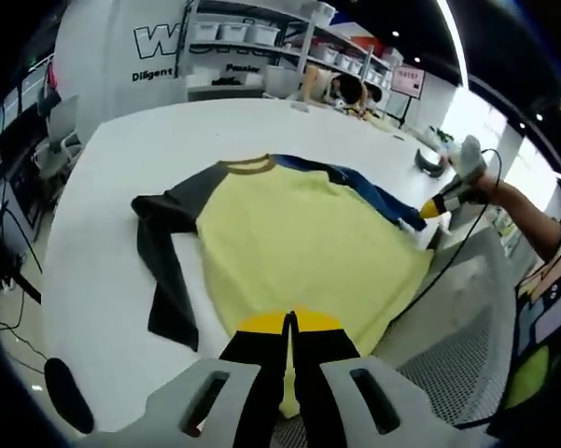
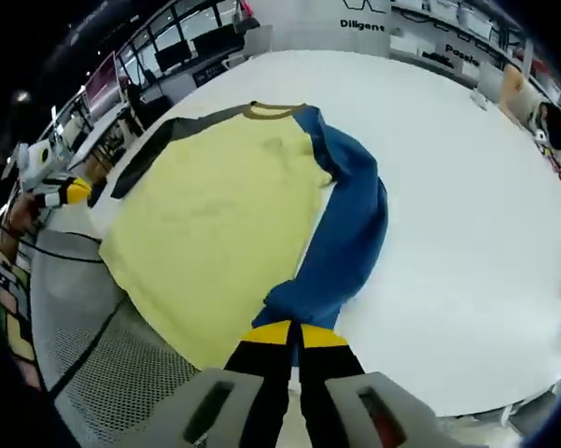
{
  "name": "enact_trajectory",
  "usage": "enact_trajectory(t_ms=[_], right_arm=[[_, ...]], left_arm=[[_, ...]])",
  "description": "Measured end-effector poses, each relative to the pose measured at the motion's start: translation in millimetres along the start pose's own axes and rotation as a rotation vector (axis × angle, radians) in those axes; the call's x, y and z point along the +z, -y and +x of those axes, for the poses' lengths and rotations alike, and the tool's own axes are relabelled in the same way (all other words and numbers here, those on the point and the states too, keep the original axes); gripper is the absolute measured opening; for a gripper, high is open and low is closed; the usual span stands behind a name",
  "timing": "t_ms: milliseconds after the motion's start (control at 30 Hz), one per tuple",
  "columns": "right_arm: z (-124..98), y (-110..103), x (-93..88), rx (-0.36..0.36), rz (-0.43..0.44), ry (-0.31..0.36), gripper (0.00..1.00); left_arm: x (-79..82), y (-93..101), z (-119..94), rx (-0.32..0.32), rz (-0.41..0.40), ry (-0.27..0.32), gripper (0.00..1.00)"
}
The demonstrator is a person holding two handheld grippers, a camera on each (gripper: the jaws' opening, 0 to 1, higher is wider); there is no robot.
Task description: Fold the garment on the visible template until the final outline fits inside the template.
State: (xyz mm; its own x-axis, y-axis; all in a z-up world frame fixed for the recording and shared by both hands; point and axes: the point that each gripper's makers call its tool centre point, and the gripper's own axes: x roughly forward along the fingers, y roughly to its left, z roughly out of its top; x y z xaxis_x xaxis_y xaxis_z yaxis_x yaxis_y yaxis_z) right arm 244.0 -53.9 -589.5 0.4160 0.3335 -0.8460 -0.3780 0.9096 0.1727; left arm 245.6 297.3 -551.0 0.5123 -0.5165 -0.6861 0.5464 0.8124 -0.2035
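Yellow-tipped and black, the left claw [image 1: 290, 322] rises from the bottom of the left gripper view with its jaws pressed together on the near hem of the garment [image 1: 299, 238], a yellow shirt with a brown collar [image 1: 248, 165]. Its dark grey sleeve [image 1: 164, 257] trails out to one side, and the blue sleeve [image 1: 378, 196] lies along the far edge. The shirt is spread flat on the white tabletop [image 1: 149, 140], its near edge hanging over a grey mesh surface [image 1: 448, 364]. Across the shirt the right claw [image 1: 431, 209] shows, held by a person's hand [image 1: 485, 182].

In the right gripper view the right claw [image 2: 294, 336] is clamped shut on the cuff end of the blue sleeve [image 2: 341, 238] (which lies folded alongside the yellow body). The left claw [image 2: 70, 193] sits at the shirt's far corner. Shelves [image 1: 261, 47] with white bins stand beyond the tabletop.
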Motion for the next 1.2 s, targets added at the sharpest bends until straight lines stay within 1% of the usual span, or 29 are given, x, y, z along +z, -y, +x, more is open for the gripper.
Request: enact_trajectory(t_ms=[33, 67, 133, 167, 233, 267, 300, 400, 433, 467, 500, 567, 600, 667, 800, 833, 933, 967, 1100, 1133, 1200], right_arm=[[-3, -1, 5.7, 0.01, 0.013, 0.025, 0.0], [-5, 0, 7.5, 0.012, 0.019, 0.032, 0.0], [-10, -1, 18.2, 0.029, 0.029, 0.081, 0.0], [-12, -1, 23.2, 0.041, 0.046, 0.105, 0.0], [-19, 0, 37.1, 0.072, 0.111, 0.179, 0.0], [-20, 0, 39.1, 0.077, 0.122, 0.19, 0.0], [-25, 1, 46.1, 0.093, 0.162, 0.227, 0.0], [-34, 5, 59.1, 0.115, 0.198, 0.295, 0.0], [-38, 7, 64.8, 0.121, 0.212, 0.326, 0.0], [-39, 7, 66.1, 0.124, 0.22, 0.333, 0.0], [-43, 10, 71.9, 0.136, 0.246, 0.364, 0.0], [-47, 13, 78.7, 0.146, 0.276, 0.404, 0.0], [-51, 16, 84.0, 0.154, 0.298, 0.439, 0.0], [-55, 20, 89.9, 0.166, 0.35, 0.481, 0.0], [-64, 30, 100.9, 0.184, 0.414, 0.564, 0.0], [-68, 35, 105.1, 0.174, 0.402, 0.592, 0.0], [-75, 49, 112.6, 0.154, 0.42, 0.639, 0.0], [-80, 56, 117.8, 0.144, 0.445, 0.679, 0.0], [-84, 82, 118.1, 0.121, 0.543, 0.728, 0.0], [-85, 91, 117.6, 0.121, 0.587, 0.748, 0.0], [-88, 101, 117.9, 0.134, 0.663, 0.787, 0.0]], left_arm=[[-0.8, 0.2, 0, -0.002, -0.002, -0.003, 0.0], [-1.2, -0.1, 0, -0.001, -0.001, -0.005, 0.0], [-2.3, -0.6, 0, 0.002, 0.001, -0.01, 0.0], [-2.6, -0.5, 0, 0.002, 0.001, -0.011, 0.0], [-2.9, 0.1, 0, -0.001, -0.001, -0.013, 0.0], [-3.1, 0.3, 0, -0.002, -0.001, -0.014, 0.0], [-3.3, 0.7, 1, -0.004, -0.001, -0.016, 0.0], [-5.2, 1.4, 2, -0.008, 0.008, -0.028, 0.0], [-5.5, 1.2, 2, -0.008, 0.009, -0.029, 0.0], [-5.9, 0.7, 2, -0.006, 0.007, -0.03, 0.0], [-5.9, 0.6, 3, -0.006, 0.005, -0.031, 0.0], [-5.5, 0.8, 3, -0.006, 0.004, -0.029, 0.0], [-5.3, 1.2, 3, -0.008, 0.004, -0.029, 0.0], [-5.7, 1.3, 4, -0.009, 0.006, -0.032, 0.0], [-7.1, -0.8, 5, -0.006, 0.004, -0.039, 0.0], [-7.7, -1.5, 5, -0.005, 0.003, -0.042, 0.0], [-8.5, -2.6, 5, -0.003, 0.008, -0.049, 0.0], [-8.6, -2.9, 5, -0.002, 0.009, -0.05, 0.0], [-9.2, -4.9, 5, 0.005, 0.005, -0.054, 0.0], [-9.3, -4.9, 5, 0.005, 0.005, -0.055, 0.0], [-9.2, -4.6, 6, 0.004, 0.006, -0.056, 0.0]])
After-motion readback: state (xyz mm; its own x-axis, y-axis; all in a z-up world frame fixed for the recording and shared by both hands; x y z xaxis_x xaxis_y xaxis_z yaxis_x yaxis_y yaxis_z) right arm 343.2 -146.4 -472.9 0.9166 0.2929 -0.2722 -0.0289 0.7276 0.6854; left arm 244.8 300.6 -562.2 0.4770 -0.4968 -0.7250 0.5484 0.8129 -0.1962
